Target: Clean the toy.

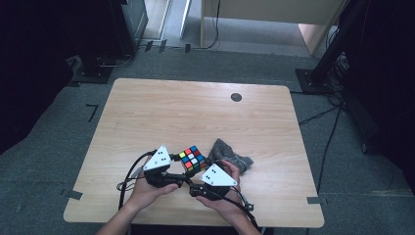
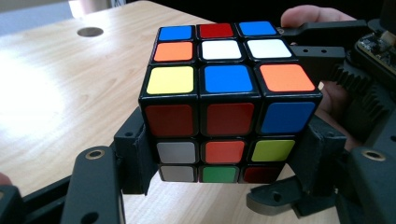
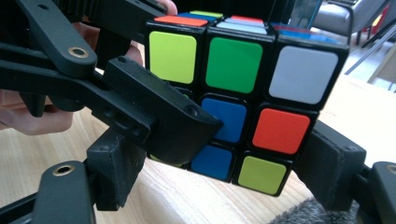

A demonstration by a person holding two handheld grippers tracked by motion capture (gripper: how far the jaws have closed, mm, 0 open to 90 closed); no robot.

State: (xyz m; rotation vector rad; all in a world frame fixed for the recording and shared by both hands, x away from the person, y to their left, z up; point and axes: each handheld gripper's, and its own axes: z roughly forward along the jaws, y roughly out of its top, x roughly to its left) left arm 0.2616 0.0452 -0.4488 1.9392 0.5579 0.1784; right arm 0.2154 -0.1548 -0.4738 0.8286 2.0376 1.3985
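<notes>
**Cube clamped for a layer turn**

The cube sits low in the frame's centre in the high view, held just above the surface between both hands. The left gripper has its jaws closed on the cube's lower layers, pads pressing two opposite sides. In the right gripper view, the right gripper has its jaws set wide around the cube, one pad at each side of the lower part; whether they press on it I cannot tell. A grey cloth lies just right of the cube, near the right hand.

The step looks like setting up a twist: one gripper steadies, the other takes a layer. Next, the right jaws would need to bite squarely on one layer, then rotate about the axis through its centre while the left keeps firm.

A cube has no long axis; it is tilted, one corner edge facing the left camera.
</notes>
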